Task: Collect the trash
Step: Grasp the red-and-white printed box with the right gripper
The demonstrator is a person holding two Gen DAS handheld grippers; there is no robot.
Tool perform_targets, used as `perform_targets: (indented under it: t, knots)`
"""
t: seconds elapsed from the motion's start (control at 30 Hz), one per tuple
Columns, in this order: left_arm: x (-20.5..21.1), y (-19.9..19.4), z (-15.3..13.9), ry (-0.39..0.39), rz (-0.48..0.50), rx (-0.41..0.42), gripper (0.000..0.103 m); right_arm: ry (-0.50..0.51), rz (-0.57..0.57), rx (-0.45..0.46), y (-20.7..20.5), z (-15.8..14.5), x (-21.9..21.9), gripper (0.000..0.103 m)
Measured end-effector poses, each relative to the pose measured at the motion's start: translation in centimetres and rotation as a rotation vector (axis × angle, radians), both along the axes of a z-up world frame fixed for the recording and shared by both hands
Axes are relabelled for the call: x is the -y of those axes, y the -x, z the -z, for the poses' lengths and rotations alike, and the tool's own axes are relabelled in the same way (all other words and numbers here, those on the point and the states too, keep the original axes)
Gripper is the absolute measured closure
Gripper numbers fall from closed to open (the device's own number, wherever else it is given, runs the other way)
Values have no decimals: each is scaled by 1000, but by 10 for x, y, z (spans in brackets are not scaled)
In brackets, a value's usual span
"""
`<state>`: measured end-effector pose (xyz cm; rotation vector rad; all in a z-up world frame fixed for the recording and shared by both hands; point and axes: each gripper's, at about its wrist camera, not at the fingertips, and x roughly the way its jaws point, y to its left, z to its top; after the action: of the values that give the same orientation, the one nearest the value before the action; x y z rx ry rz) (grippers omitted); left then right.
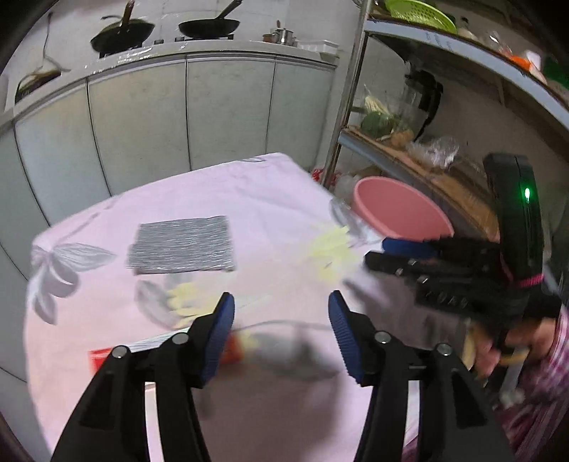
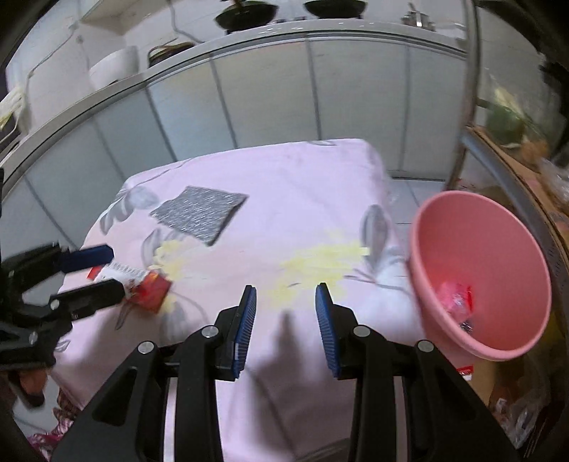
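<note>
1. The left gripper [image 1: 281, 316] hangs over the near part of the table [image 1: 277, 199], its blue pads spread wide with nothing pinched between them.
2. Just under and between its fingers lies a red and white wrapper [image 1: 233, 350], blurred, flat on the pink flowered cloth; in the right wrist view the same wrapper [image 2: 142, 284] sits at the tips of the left gripper [image 2: 103, 270], whether touching or just apart cannot be told.
3. Slightly beyond the left gripper's left finger is a pale yellow scrap pile [image 1: 183, 298]; a second yellow scrap pile [image 1: 334, 248] lies ahead and to the right.
4. Farther ahead and to the left of the left gripper lies a grey rectangular cloth [image 1: 181, 245], flat on the table.
5. The right gripper [image 2: 286, 302] hovers above the table's near edge, jaws parted and empty, with that second yellow scrap pile [image 2: 320, 266] just beyond its tips.
6. To the right of the right gripper, off the table's edge, stands a pink bin [image 2: 458, 220], tilted in view, with a crumpled red wrapper piece [image 2: 457, 296] inside at the bottom.
7. Behind everything, a counter with dark pans [image 1: 209, 26] runs along the far wall.
</note>
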<state>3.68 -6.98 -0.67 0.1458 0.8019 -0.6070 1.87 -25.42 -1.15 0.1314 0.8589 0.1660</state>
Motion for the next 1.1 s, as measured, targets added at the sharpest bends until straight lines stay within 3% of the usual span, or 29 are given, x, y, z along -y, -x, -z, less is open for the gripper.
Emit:
perform_targets:
  t: [0.27,0.37,0.47,0.7,0.97,1.1]
  knots:
    - [-57,-10,15,-135,22,5,47,-99,-149,-50,-6,6,-33,68]
    - [-82,-15,20,-105,-24,-36,47,-123,-292,-48,-8,-1,-63,68]
    - [-103,-16,24,-64,-79,-63,47,-79,-445,-25,-13,-9,-100,51]
    - [-136,-15,27,-15,-184,-91,47,109,-731,-34,-38,-6,-177,42]
    - [-160,-20,27,15,-253,-94,47,195,-847,-108,-69,22,-210,42]
    - [-163,-24,27,24,-263,-94,47,221,-865,-100,-71,32,-218,42]
